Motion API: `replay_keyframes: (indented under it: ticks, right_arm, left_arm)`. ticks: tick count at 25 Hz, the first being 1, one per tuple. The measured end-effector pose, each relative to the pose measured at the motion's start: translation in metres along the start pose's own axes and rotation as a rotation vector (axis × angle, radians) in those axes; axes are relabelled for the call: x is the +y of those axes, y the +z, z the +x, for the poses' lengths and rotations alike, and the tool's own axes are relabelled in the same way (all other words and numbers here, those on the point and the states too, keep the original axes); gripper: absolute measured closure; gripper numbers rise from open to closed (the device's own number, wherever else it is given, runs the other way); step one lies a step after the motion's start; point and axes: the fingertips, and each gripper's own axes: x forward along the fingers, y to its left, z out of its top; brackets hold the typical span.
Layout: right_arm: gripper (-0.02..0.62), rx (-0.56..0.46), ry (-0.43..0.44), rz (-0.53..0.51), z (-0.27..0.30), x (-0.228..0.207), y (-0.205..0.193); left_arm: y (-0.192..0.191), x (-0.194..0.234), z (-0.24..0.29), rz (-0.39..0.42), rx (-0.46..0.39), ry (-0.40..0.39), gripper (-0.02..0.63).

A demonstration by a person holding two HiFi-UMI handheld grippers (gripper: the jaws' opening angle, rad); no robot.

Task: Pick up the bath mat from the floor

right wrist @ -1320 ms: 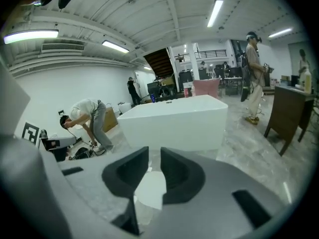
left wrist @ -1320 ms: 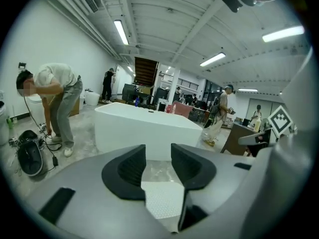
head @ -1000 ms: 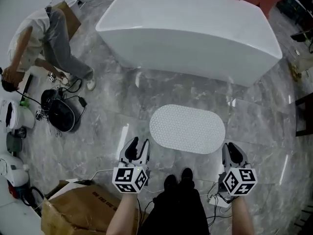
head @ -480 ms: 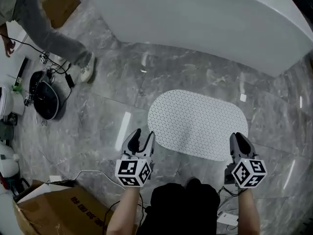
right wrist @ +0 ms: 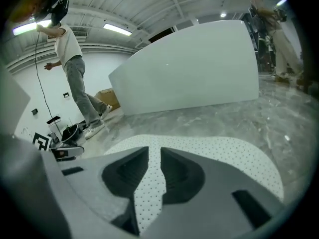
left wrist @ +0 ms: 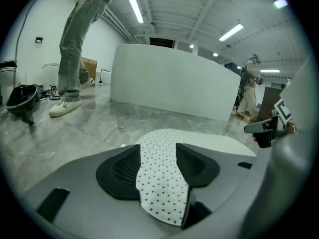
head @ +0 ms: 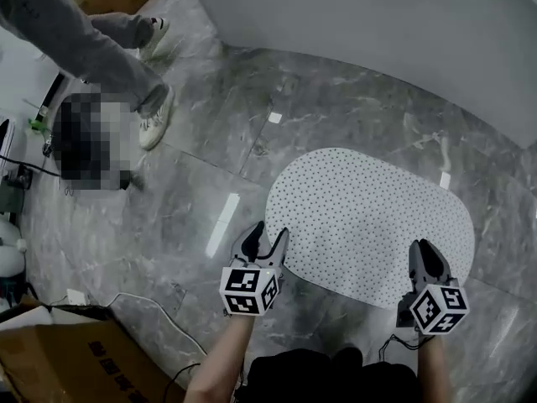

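As left gripper (head: 268,232) opens, jaws empty

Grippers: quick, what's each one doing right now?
Left gripper: jaws opening, bath mat seen between them, not gripped.
Right gripper: jaws narrowly apart, empty, over the bath mat's near edge.

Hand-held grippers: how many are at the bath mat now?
2. The left hand-held gripper is at the near-left edge of the white dotted oval bath mat, jaws opening, mat showing in their gap, not pinched. The right hand-held gripper is at its near-right edge. None hidden.
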Motion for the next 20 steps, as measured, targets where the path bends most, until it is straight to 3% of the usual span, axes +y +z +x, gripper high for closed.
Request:
replay_keyframes:
  ticks: [13,20]
  right_arm:
    - [0.518,0.039,0.002,0.019,0.028,-0.001,-0.052]
    - [0.518,0.057,0.003,0.035,0.024,-0.003,-0.058]
  left_arm:
    - [-0.051,0.047,0.066,0.01,0.107,0.052,0.348]
    - [-0.071,0.052,0.086,-0.064,0.233,0.036,0.311]
